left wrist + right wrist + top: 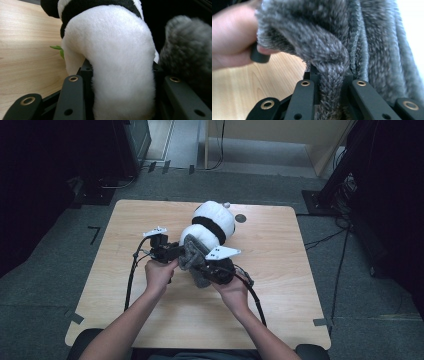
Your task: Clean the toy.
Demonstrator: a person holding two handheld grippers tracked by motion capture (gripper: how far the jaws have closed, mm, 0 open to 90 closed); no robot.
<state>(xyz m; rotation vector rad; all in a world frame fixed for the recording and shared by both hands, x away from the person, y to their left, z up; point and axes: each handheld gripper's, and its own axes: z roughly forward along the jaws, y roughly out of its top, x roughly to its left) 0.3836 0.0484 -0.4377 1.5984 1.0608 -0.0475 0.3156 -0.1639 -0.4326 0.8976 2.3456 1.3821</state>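
Now my left claw (122,82) clamps the plush panda (112,50) mid-surface; my right claw (331,82) pinches the grey knit (352,45); next, ease it over the panda's body.

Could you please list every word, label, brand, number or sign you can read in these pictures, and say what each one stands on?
There are none to quote: no view shows legible writing.
Plush panda: plain black and white fur, no tag or label in view.
Grey knitted cloth: no label in view.
Left claw and right claw: black jaws with brass eyelets, no markings.
Wooden table: a dark round spot near its far edge, no text.
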